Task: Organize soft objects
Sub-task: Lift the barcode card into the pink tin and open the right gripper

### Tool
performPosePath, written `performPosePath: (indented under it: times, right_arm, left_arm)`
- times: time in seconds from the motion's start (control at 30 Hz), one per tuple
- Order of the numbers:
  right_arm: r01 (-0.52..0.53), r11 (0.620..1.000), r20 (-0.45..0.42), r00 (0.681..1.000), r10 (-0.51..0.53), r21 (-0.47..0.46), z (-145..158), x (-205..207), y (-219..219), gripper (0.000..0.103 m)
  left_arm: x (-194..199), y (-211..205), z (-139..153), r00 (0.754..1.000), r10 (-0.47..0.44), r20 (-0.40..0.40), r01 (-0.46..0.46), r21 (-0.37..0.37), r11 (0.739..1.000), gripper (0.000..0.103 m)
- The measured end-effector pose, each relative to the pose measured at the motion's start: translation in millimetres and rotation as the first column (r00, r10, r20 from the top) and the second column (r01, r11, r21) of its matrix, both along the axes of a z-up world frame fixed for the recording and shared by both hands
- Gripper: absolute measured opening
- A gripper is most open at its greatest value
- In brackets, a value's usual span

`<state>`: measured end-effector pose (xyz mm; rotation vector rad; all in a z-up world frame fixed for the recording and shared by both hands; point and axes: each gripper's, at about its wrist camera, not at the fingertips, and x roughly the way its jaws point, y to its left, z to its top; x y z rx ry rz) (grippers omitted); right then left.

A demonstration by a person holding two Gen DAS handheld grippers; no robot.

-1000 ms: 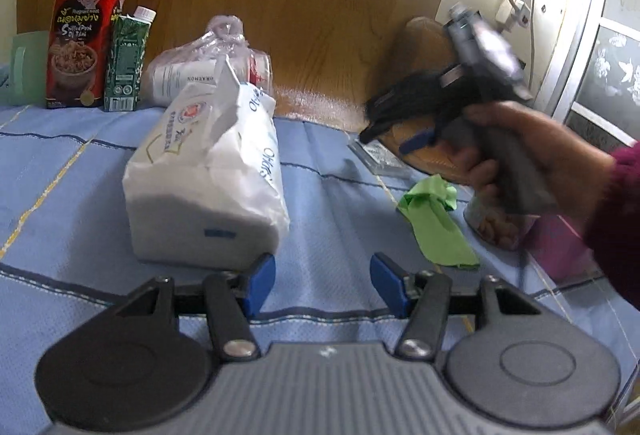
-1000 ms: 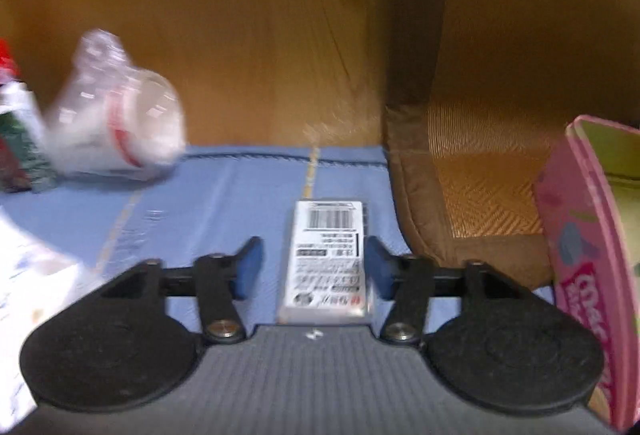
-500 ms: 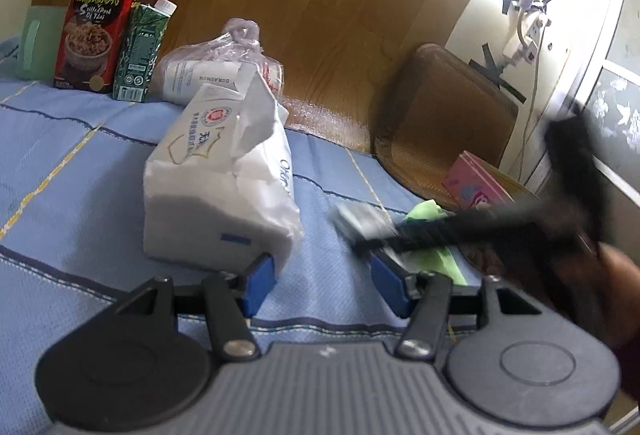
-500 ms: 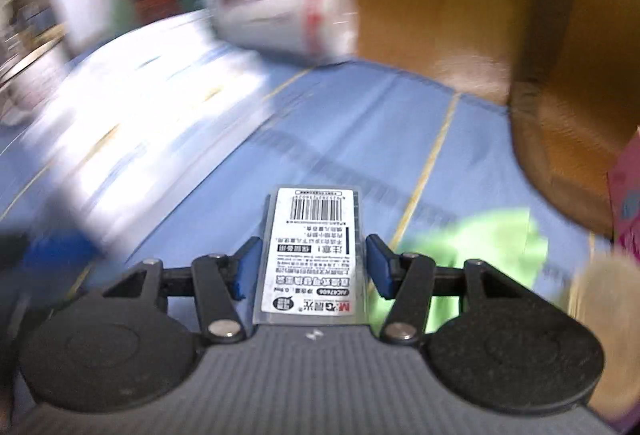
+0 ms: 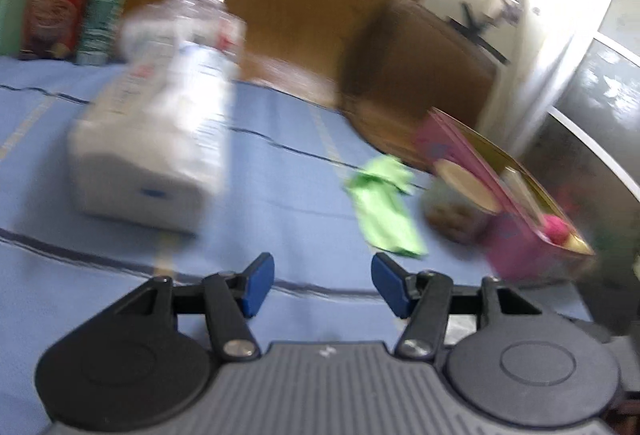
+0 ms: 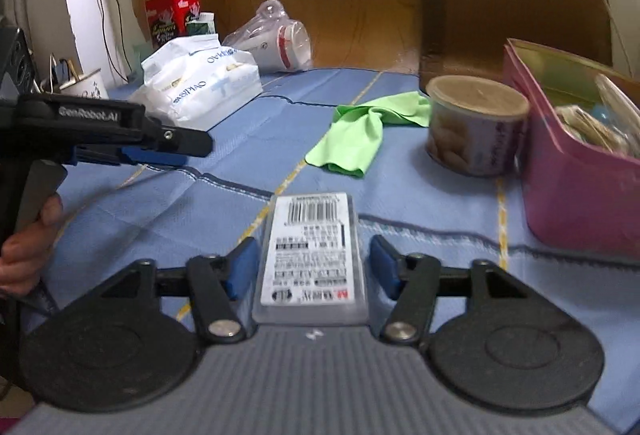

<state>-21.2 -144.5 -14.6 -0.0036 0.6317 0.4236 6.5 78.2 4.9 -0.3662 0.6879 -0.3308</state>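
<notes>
A crumpled green cloth [image 5: 384, 211] [image 6: 356, 135] lies on the blue tablecloth [image 6: 420, 203], ahead of both grippers. A soft white bag [image 5: 152, 151] [image 6: 200, 87] stands further left. My left gripper [image 5: 322, 287] is open and empty over the cloth; in the right wrist view the left gripper [image 6: 176, 153] reaches in from the left, held by a hand [image 6: 24, 247]. My right gripper [image 6: 314, 267] has its jaws opening. A flat clear box with a barcode label [image 6: 312, 251] lies between them, with a gap at each pad.
A round lidded tin [image 6: 476, 127] and a pink box [image 6: 580, 171] with items in it stand right of the cloth. A bagged cup [image 6: 276, 39], a red box [image 6: 172, 15] and a green carton [image 5: 104, 15] stand at the back. A brown cushion [image 6: 512, 11] leans behind.
The right gripper swung across the table with the labelled box between its jaws, and the gaps beside the box have widened. It has left the left wrist view, which is now blurred.
</notes>
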Motion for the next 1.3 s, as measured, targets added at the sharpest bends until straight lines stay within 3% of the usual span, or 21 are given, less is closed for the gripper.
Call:
performPosePath:
  times: [0.17,0.23,0.33,0.5,0.6,0.73,0.87,1.07,1.2,1.3]
  right_arm:
    - [-0.020,0.998,0.063,0.998,0.024,-0.064,-3,-14,-3,0.073]
    - [-0.046,0.997,0.066,0.997,0.050,-0.065,-8,-20,-3,0.061]
    - [-0.050,0.998,0.058,0.997,0.052,-0.032,-8,-23,-4,0.059]
    - [0.014,0.979,-0.011,1.000,-0.012,0.203,-3,-15,-30,0.058]
    - [0.037,0.966,0.017,0.999,-0.042,0.256,6,-19,-37,0.058]
    - [0.076,0.968,0.143,0.983,-0.113,0.239,28,-30,-46,0.059]
    - [0.152,0.967,0.258,0.944,-0.204,0.205,45,-30,-66,0.059]
    - [0.270,0.945,0.290,0.904,-0.315,0.186,50,-5,-119,0.059]
    - [0.329,0.927,0.252,0.895,-0.367,0.179,41,26,-154,0.059]
    - [0.447,0.891,0.284,0.847,-0.450,0.079,26,49,-159,0.072]
  left_arm:
    - [-7,-43,12,0.990,-0.131,-0.056,0.133,0.028,0.991,0.055]
    - [-5,-57,9,0.980,-0.167,-0.106,0.168,0.004,0.986,0.055]
    - [-3,-75,-3,0.962,-0.210,-0.172,0.208,-0.030,0.978,0.052]
    - [-8,-90,7,0.960,-0.245,-0.134,0.255,0.058,0.965,0.037]
    - [-7,-100,27,0.950,-0.299,-0.092,0.307,0.095,0.947,0.036]
    - [-1,-125,60,0.927,-0.374,-0.006,0.369,0.176,0.913,0.037]
    - [11,-167,87,0.896,-0.438,0.072,0.411,0.234,0.881,0.036]
    - [47,-235,92,0.865,-0.494,0.087,0.468,0.217,0.857,0.037]
    - [74,-266,78,0.872,-0.484,0.077,0.461,0.206,0.863,0.045]
    - [83,-267,74,0.893,-0.444,0.076,0.423,0.199,0.884,0.045]
